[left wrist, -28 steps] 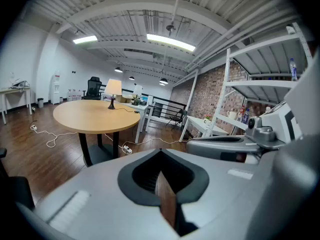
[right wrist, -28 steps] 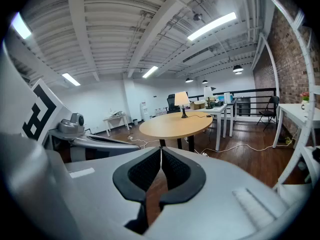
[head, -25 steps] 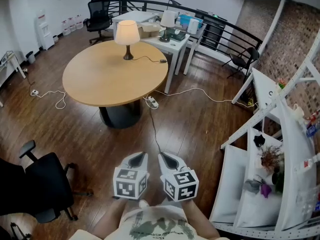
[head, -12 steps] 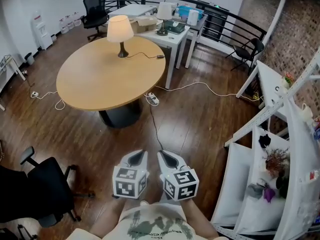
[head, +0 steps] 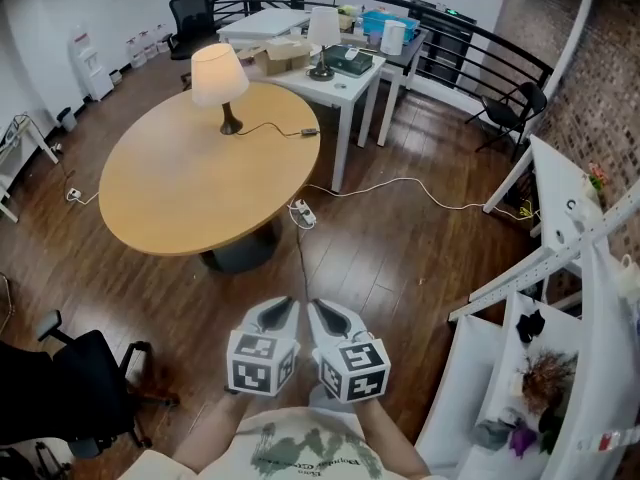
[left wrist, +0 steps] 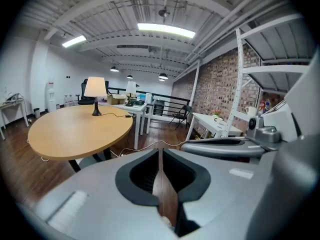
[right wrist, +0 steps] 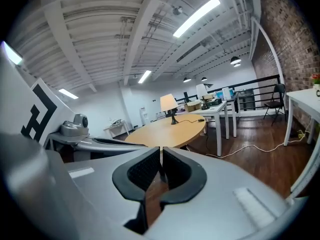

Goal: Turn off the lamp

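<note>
Lamp with a cream shade and dark stem (head: 221, 90), shade glowing, stands at eleven o'clock in the head view on the round wooden table (head: 180, 193), well apart from the left gripper (head: 276, 314) and right gripper (head: 326, 316), which are side by side at six o'clock.

Left gripper view: lamp (left wrist: 95, 95) at ten o'clock. The jaws are opening to a thin slit, with nothing between them.

Right gripper view: lamp (right wrist: 169, 107) at twelve o'clock. The jaws are clenched and empty.

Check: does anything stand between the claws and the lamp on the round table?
Only the near part of the round table: the lamp stands at its far side. A cable and power strip lie on the floor between. The left claw is opening, empty.
</note>
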Demonstrator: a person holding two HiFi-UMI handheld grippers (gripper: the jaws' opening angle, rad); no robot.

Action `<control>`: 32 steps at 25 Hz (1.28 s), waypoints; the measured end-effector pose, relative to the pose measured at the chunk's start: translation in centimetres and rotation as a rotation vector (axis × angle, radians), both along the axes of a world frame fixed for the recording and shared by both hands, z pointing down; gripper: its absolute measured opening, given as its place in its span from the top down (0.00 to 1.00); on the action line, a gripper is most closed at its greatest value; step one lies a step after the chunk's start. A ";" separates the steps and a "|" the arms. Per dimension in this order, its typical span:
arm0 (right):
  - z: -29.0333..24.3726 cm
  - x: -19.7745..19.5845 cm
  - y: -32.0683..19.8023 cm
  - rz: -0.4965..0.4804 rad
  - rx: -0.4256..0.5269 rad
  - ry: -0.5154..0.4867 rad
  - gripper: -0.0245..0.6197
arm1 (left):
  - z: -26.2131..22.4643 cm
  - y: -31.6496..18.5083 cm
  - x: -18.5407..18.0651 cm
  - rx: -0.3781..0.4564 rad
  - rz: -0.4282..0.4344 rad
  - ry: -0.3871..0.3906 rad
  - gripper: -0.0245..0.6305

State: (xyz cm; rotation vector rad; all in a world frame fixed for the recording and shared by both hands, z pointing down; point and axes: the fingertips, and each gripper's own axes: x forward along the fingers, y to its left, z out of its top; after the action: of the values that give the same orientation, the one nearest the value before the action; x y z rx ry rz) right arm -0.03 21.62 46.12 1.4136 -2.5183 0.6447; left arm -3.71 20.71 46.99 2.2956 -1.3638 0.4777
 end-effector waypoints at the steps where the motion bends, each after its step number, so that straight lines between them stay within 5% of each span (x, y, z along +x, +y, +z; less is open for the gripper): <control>1: 0.0 0.8 -0.9 -0.005 -0.003 -0.004 0.93 | 0.1 -1.0 1.0 -0.004 -0.001 -0.002 0.93; 9: -0.3 6.2 -6.9 -0.037 -0.015 -0.035 0.92 | -0.5 -7.5 7.0 -0.011 -0.016 -0.019 0.92; 16: -0.6 9.4 -10.6 -0.054 -0.003 -0.051 0.90 | -0.6 -10.7 8.7 0.005 -0.069 -0.044 0.92; 25: -0.2 8.6 -14.7 -0.090 -0.006 -0.031 0.87 | -1.1 -15.5 8.4 0.029 -0.083 -0.039 0.92; 32: 0.0 7.4 -22.6 -0.084 0.014 0.018 0.87 | -0.2 -23.3 7.6 0.030 -0.072 -0.007 0.92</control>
State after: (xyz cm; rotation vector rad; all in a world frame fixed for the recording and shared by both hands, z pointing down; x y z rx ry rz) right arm 7.35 -0.97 46.16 1.3038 -2.5575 0.5984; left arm 3.92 -2.59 46.83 2.2617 -1.4609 0.4461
